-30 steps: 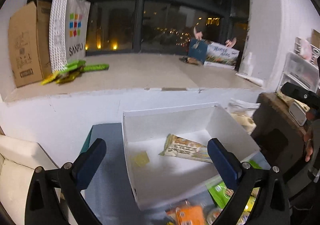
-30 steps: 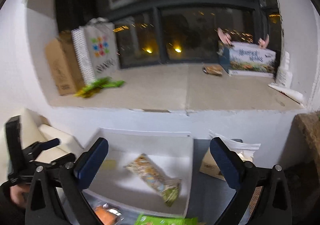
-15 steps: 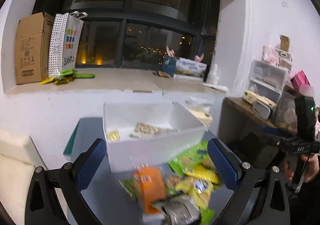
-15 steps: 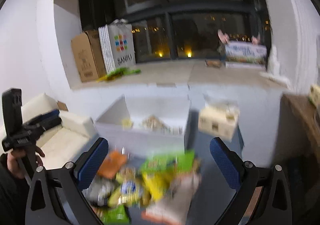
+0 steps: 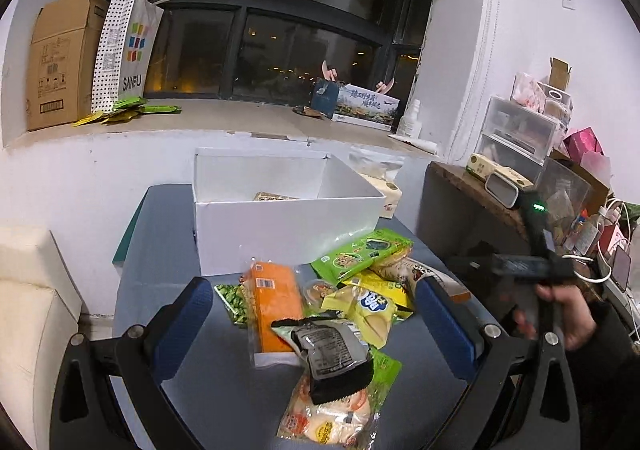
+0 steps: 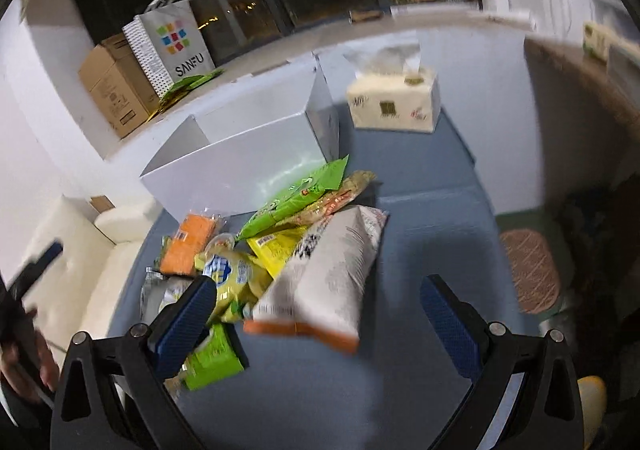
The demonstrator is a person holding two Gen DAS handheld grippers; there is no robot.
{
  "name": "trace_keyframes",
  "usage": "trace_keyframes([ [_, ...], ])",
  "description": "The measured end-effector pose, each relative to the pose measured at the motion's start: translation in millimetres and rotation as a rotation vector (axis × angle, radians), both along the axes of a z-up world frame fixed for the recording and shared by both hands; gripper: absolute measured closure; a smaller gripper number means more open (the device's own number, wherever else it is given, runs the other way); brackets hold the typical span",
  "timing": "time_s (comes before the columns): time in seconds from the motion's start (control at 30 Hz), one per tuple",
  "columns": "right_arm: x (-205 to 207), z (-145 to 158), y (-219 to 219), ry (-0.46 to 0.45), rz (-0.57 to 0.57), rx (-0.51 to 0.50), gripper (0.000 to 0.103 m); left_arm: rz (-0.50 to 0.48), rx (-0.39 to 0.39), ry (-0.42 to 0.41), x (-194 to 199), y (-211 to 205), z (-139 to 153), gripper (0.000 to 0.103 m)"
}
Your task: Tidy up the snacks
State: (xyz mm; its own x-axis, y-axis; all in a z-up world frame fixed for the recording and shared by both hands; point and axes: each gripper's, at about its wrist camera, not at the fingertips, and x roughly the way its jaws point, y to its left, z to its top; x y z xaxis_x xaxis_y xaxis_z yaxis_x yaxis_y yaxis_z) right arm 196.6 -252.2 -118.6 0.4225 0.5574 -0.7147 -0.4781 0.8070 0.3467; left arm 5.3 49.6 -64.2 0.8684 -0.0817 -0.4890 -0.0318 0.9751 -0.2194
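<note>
The left claw is wide apart and empty. The orange pack lies on the table just ahead at 12 o'clock, its long side pointing to the white box. The right claw, also apart, has the big white bag at 12 o'clock.

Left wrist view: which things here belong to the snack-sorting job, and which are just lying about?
Part of the job:
white box
orange pack
green bag
yellow bag
grey pouch
left gripper, open
right gripper, open

Just lying about:
tissue box
cardboard box
SANFU bag
drawer unit
</note>
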Motion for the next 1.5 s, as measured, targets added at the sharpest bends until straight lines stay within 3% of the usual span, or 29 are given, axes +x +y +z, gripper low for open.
trace_keyframes([
  [0.33,84.9,-62.8,35.4,0.254,-0.024,-0.056,0.001,0.0,-0.015,0.01,-7.7,6.8,-5.6,0.0],
  [0.4,88.0,-68.6,38.0,0.274,-0.018,-0.068,0.01,0.0,-0.02,0.012,-6.6,6.8,-8.0,0.0],
  [0.47,87.2,-76.8,42.7,0.31,0.037,-0.038,0.028,0.002,-0.02,0.021,-5.2,6.1,-10.7,0.0],
  [0.53,81.8,-73.2,44.2,0.258,0.04,-0.087,0.05,0.002,-0.018,0.028,-3.9,5.2,-13.1,0.0],
  [0.57,79.3,-70.4,41.3,0.252,0.054,-0.063,0.059,-0.001,-0.016,0.034,-3.0,4.5,-14.7,0.0],
  [0.63,73.6,-61.9,29.2,0.228,0.04,-0.03,0.065,0.003,-0.009,0.043,-1.1,3.9,-17.4,0.0],
  [0.93,11.4,-22.7,-9.6,0.014,0.06,-0.049,0.065,0.0,0.015,0.118,30.2,-5.4,-34.8,0.0],
  [1.07,-12.0,-12.0,-22.3,-0.024,0.078,-0.012,0.065,-0.008,0.039,0.16,53.1,-9.7,-42.1,0.0],
  [1.23,-34.7,2.0,-26.0,-0.063,0.08,0.037,0.065,0.037,0.053,0.281,105.1,-0.5,-62.9,0.0],
  [1.37,-49.1,12.5,-23.9,-0.111,0.091,0.024,0.065,0.076,0.149,0.405,151.8,4.2,-83.8,0.0],
  [1.5,-53.7,12.6,-20.4,-0.114,0.101,0.018,0.065,0.016,0.251,0.507,174.0,-10.1,-101.6,0.001],
])
